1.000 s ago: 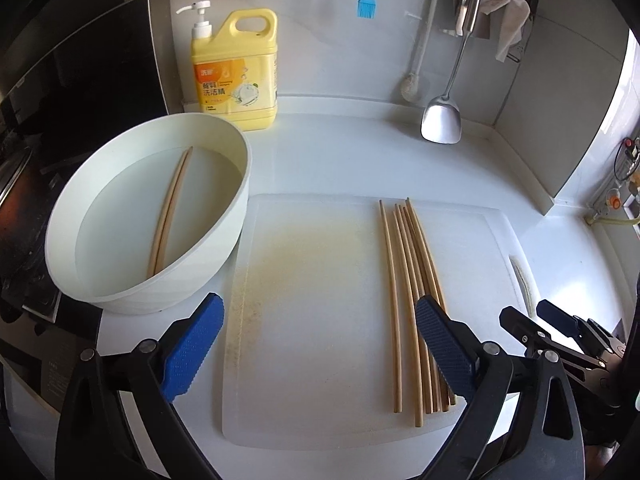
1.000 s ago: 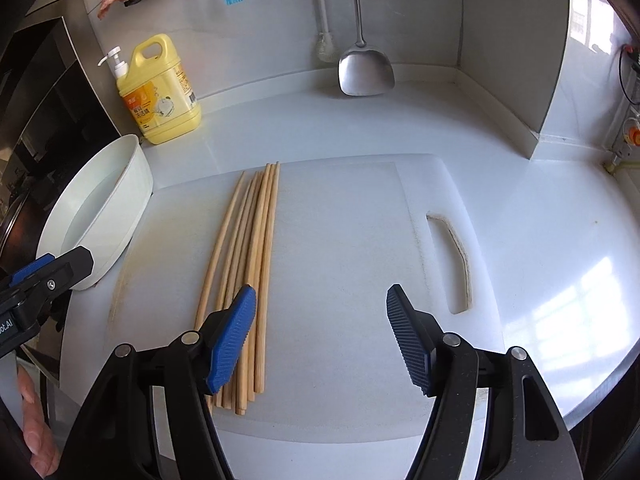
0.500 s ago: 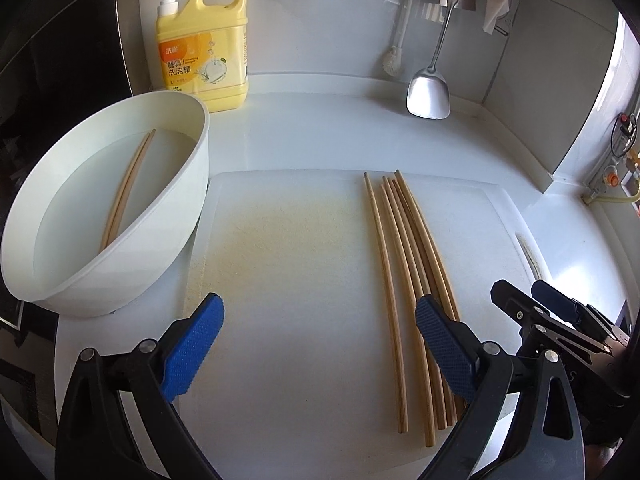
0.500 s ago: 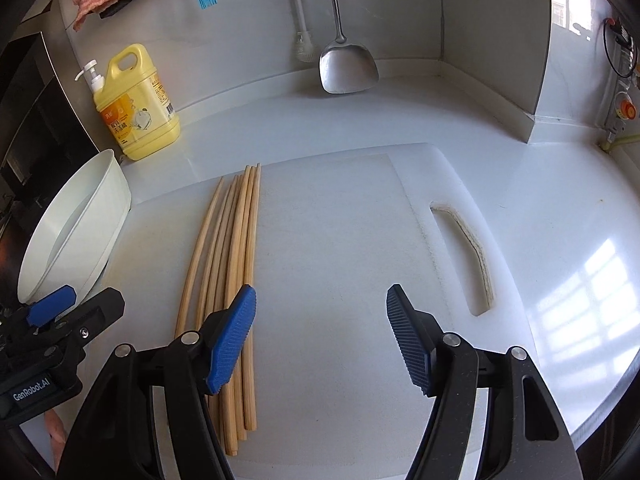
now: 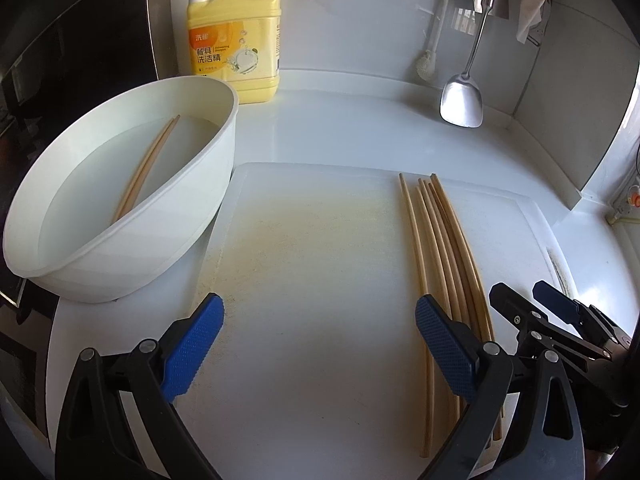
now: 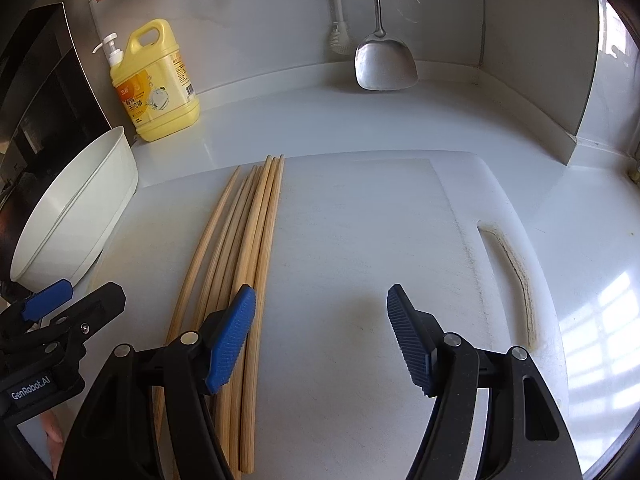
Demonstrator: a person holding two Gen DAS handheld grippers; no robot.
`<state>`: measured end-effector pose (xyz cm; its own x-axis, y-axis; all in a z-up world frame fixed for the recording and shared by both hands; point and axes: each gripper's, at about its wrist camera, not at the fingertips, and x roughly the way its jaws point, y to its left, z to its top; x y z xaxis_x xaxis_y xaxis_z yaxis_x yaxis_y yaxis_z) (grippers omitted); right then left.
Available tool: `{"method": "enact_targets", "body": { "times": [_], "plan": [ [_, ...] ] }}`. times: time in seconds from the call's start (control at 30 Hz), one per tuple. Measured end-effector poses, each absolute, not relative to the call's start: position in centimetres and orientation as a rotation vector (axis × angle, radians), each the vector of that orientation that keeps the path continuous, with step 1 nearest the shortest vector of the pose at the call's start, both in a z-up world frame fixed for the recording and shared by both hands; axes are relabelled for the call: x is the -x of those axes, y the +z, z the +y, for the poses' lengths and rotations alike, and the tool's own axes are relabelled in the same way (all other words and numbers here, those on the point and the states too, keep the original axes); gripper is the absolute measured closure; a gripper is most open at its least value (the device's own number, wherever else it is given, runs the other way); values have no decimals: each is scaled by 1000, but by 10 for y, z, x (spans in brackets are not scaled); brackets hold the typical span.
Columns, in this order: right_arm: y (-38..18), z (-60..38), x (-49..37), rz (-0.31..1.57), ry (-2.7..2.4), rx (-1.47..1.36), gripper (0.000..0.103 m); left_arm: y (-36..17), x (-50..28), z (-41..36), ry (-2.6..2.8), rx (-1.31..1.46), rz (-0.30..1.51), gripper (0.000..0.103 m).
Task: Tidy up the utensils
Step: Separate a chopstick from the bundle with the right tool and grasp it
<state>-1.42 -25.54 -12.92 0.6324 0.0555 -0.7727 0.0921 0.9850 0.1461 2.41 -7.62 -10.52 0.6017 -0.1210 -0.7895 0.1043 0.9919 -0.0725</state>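
Note:
Several wooden chopsticks (image 5: 440, 248) lie side by side on a white cutting board (image 5: 320, 260); they also show in the right wrist view (image 6: 244, 248). Two more chopsticks (image 5: 146, 166) lie in water in a white basin (image 5: 120, 264) at the left. My left gripper (image 5: 320, 348) is open and empty above the board's near part, its right finger over the chopsticks' near ends. My right gripper (image 6: 320, 336) is open and empty, just right of the chopsticks.
A yellow detergent bottle (image 5: 234, 40) stands behind the basin. A steel spatula (image 5: 462, 100) and a white brush (image 5: 428, 68) hang at the back wall. The board has a handle slot (image 6: 516, 272) on its right. A dark stove lies to the left.
Both grippers have moved forward and lower over the board. The basin and chopsticks look nearer. Both stay open and nothing was picked up.

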Motion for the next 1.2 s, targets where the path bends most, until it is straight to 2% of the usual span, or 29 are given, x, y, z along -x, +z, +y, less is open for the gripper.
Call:
{"method": "enact_targets", "body": {
  "times": [1.2],
  "plan": [
    [-135, -265, 13, 891, -84, -71, 37, -122, -31, -101, -147, -19, 937, 8]
  ]
}}
